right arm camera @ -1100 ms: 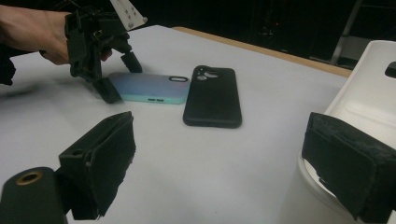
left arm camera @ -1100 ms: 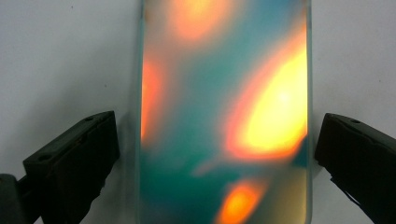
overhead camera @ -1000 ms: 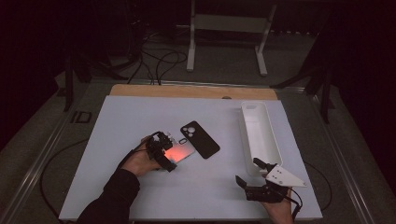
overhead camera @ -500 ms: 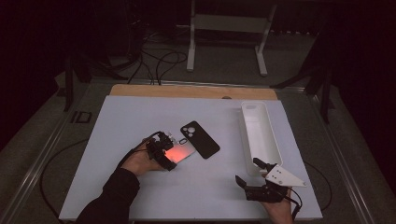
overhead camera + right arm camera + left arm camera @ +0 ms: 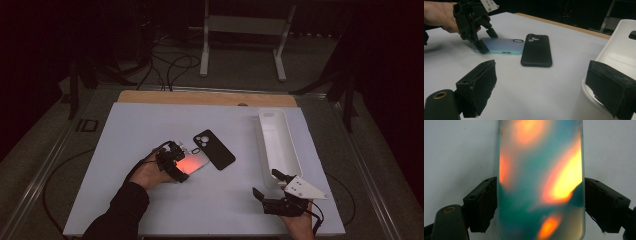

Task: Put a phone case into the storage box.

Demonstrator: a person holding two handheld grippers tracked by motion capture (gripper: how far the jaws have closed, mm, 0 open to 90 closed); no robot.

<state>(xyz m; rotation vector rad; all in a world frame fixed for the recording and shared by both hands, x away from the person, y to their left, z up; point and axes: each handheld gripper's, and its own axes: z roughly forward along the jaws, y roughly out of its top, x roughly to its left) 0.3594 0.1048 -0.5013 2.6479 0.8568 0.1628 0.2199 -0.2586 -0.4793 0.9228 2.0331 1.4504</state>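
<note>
A phone case with a teal rim and a glowing orange-and-teal face (image 5: 539, 182) lies flat on the white table (image 5: 125, 140). My left gripper (image 5: 181, 164) has just been closing on it, and its pads now press the case's two long sides. From the right gripper view that gripper (image 5: 487, 40) straddles the near end of the teal case (image 5: 504, 45). A black phone case (image 5: 215, 150) lies just right of it, back up (image 5: 536, 51). My right gripper (image 5: 265, 182) is open near the front right, with nothing between its jaws.
A long white tray (image 5: 280, 145) stands at the right, close beside my right gripper; its wall (image 5: 621, 50) is next to the right jaw. A wooden strip (image 5: 200, 97) edges the table's far side. Beyond it are a white stand (image 5: 205, 45) and floor cables.
</note>
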